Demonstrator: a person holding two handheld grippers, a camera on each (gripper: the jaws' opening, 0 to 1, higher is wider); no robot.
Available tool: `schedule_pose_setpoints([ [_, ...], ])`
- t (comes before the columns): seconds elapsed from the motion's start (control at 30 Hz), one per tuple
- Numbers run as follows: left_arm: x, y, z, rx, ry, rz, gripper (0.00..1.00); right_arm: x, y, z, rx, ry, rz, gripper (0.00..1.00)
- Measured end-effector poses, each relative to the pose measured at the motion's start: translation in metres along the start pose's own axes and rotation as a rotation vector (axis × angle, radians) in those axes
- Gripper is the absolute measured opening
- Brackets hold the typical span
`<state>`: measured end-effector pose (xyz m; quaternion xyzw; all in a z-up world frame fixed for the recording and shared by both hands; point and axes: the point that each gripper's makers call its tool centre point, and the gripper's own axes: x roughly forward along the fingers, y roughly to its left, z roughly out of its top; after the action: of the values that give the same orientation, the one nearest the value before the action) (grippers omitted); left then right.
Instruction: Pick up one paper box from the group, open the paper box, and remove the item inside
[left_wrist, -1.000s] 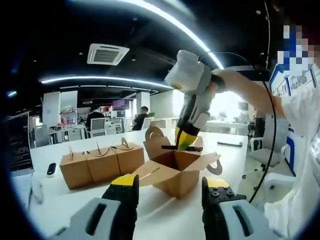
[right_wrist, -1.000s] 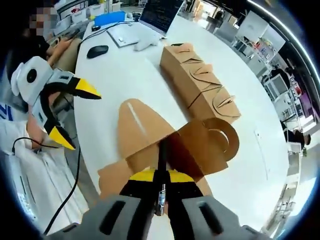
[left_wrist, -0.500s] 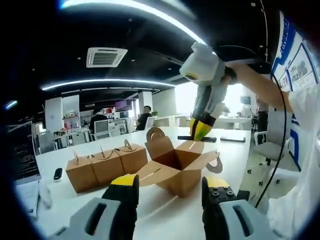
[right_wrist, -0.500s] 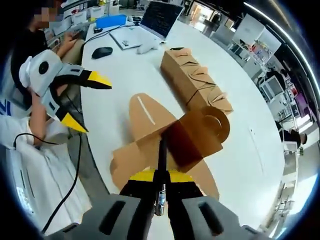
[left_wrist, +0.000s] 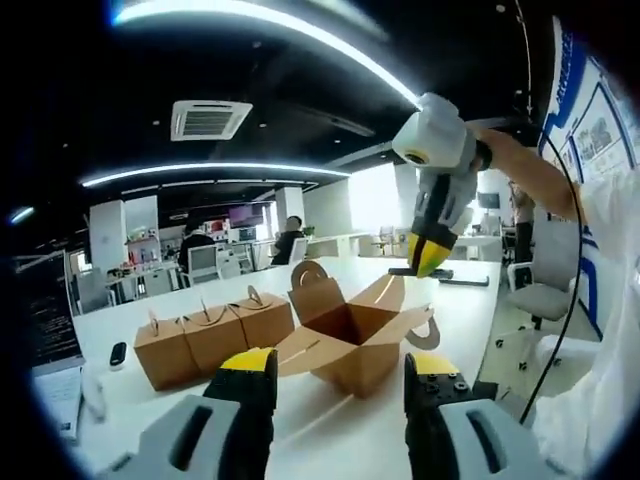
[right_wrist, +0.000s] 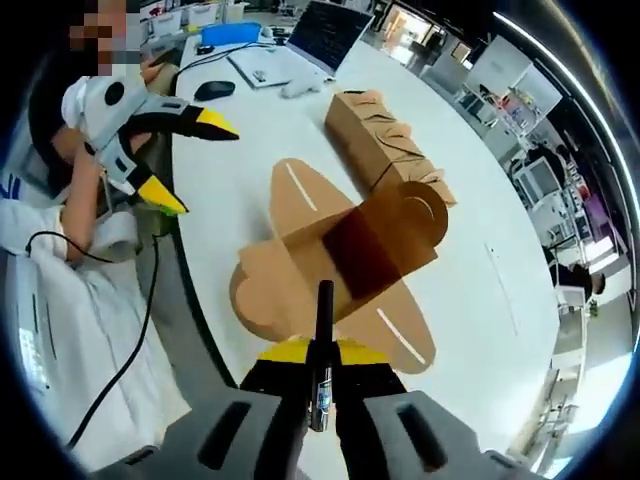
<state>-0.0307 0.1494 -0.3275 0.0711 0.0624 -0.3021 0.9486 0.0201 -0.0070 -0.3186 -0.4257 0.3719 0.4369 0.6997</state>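
Between my right gripper (right_wrist: 318, 352) jaws I held a thin black pen (right_wrist: 322, 320) above the opened box (right_wrist: 335, 262). Ahead of my wide-apart left gripper (left_wrist: 338, 375) jaws, that view alone showed the box's hollow interior; three closed boxes (left_wrist: 208, 332) sat beyond the left jaw.

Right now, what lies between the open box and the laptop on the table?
In the right gripper view, a row of closed boxes sits between the open box and the laptop.

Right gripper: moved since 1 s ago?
Yes. The right gripper, shut on a black pen, has lifted up out of the open box.
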Motion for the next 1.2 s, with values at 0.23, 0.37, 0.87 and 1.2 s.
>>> schedule_pose_setpoints([
  [0.23,0.004,-0.002,-0.001,-0.004,0.003,-0.015,0.52,-0.007,0.005,-0.015,-0.017,0.011,0.003,0.08],
  [0.37,0.006,0.001,0.0,-0.029,-0.011,-0.015,0.52,-0.006,0.017,-0.024,-0.055,0.022,0.014,0.08],
  [0.87,0.004,-0.01,0.009,-0.127,-0.06,-0.095,0.52,0.013,0.049,-0.046,-0.154,0.058,0.067,0.08],
  [1.2,0.005,-0.01,0.006,-0.119,-0.043,-0.097,0.51,0.035,0.068,-0.057,-0.2,0.094,0.112,0.08],
])
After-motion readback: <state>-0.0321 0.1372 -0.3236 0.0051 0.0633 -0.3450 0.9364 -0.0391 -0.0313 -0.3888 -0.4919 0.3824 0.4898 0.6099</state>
